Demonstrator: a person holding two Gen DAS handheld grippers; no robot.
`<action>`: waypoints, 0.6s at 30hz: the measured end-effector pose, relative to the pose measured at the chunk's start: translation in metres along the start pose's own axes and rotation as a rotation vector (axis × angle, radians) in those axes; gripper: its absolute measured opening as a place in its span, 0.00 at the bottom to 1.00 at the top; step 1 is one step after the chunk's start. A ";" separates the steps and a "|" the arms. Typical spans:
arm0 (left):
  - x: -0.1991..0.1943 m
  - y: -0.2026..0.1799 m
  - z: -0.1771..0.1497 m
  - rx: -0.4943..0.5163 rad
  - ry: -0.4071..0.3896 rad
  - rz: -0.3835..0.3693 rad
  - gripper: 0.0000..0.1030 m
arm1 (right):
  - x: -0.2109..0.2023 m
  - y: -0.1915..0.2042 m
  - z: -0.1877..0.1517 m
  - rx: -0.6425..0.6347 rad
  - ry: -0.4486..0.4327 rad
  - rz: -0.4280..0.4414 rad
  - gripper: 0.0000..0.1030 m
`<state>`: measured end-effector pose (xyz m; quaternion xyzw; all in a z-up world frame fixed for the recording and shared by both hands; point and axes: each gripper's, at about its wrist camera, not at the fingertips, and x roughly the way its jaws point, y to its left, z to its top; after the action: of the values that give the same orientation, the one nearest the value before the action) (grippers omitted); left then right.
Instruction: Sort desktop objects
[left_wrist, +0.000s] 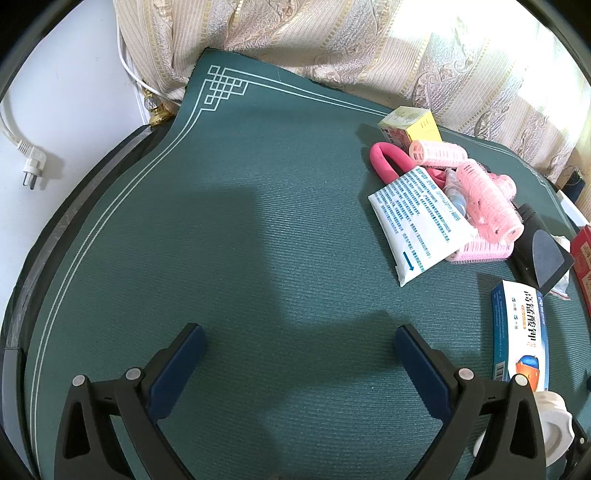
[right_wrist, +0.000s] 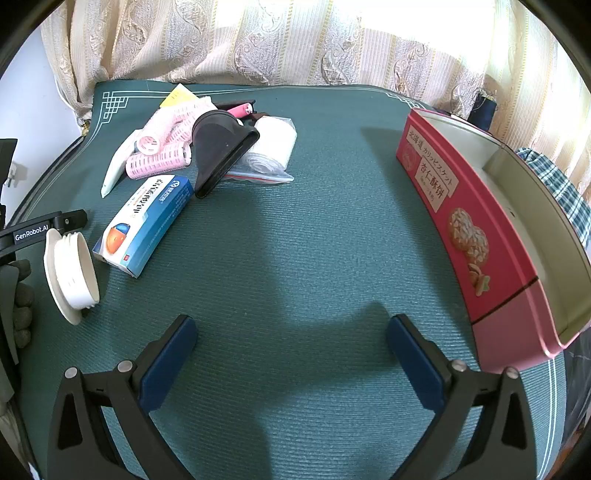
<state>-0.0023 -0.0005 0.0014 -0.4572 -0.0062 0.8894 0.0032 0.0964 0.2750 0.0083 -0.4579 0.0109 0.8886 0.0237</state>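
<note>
Mat (right_wrist: 295, 240): matt green, finely ribbed. Curtain (right_wrist: 295, 37): woven cloth with raised pattern. Hair rollers (right_wrist: 159, 160): pink plastic, bristly. Blue medicine box (right_wrist: 147, 221): glossy cardboard. Biscuit tin (right_wrist: 461, 221): smooth printed metal. White lid (right_wrist: 72, 269): smooth plastic.

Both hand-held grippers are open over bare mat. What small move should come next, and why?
Probably the right hand-held gripper should ease forward-left toward the blue box. Its jaws stand wide and empty, the box lies alone at the near edge of the clutter, and the open red tin waits on the right.
</note>
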 end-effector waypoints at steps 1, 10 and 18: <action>0.000 0.000 0.000 0.000 0.000 0.000 1.00 | 0.000 0.000 0.000 0.000 0.000 0.000 1.00; 0.000 0.000 0.000 0.000 0.000 0.000 1.00 | 0.000 0.000 0.000 0.000 0.000 0.001 1.00; -0.002 -0.001 -0.003 0.008 0.000 -0.008 1.00 | 0.002 0.001 0.002 -0.012 0.006 0.009 1.00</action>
<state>0.0019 0.0010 0.0015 -0.4571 -0.0047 0.8894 0.0087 0.0938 0.2744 0.0078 -0.4605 0.0076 0.8875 0.0170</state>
